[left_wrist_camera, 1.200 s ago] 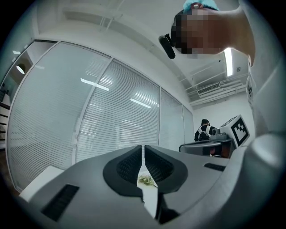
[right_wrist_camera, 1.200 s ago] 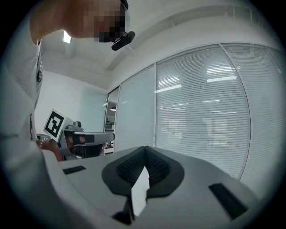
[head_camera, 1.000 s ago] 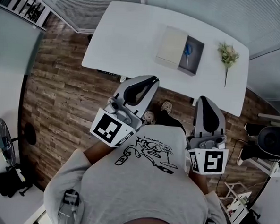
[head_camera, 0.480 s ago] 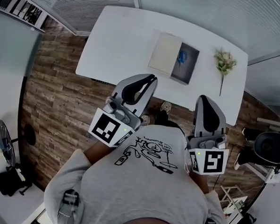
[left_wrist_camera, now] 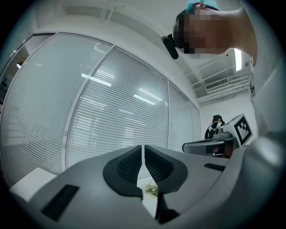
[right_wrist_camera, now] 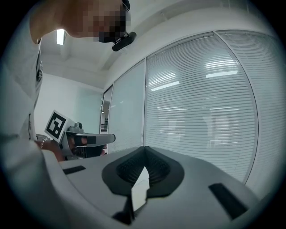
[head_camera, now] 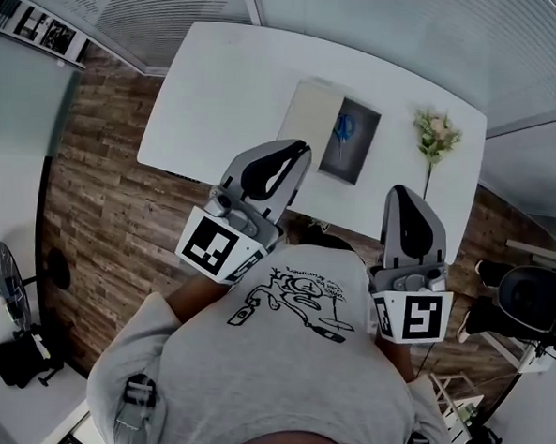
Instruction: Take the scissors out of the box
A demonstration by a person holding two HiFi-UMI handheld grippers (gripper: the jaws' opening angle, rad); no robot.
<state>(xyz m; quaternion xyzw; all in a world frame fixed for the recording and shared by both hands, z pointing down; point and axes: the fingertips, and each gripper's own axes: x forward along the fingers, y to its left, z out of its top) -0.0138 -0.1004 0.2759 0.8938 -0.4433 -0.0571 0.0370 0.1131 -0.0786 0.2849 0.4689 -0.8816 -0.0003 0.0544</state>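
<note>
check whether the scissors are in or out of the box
In: the blue-handled scissors lie inside the open dark box on the white table.

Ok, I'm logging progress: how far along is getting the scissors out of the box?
Done: the box is open, its lid beside it. In hand: nothing; the left tongs and right tongs hover closed and empty. Left: the scissors lie inside, to be grasped and lifted out.
</note>
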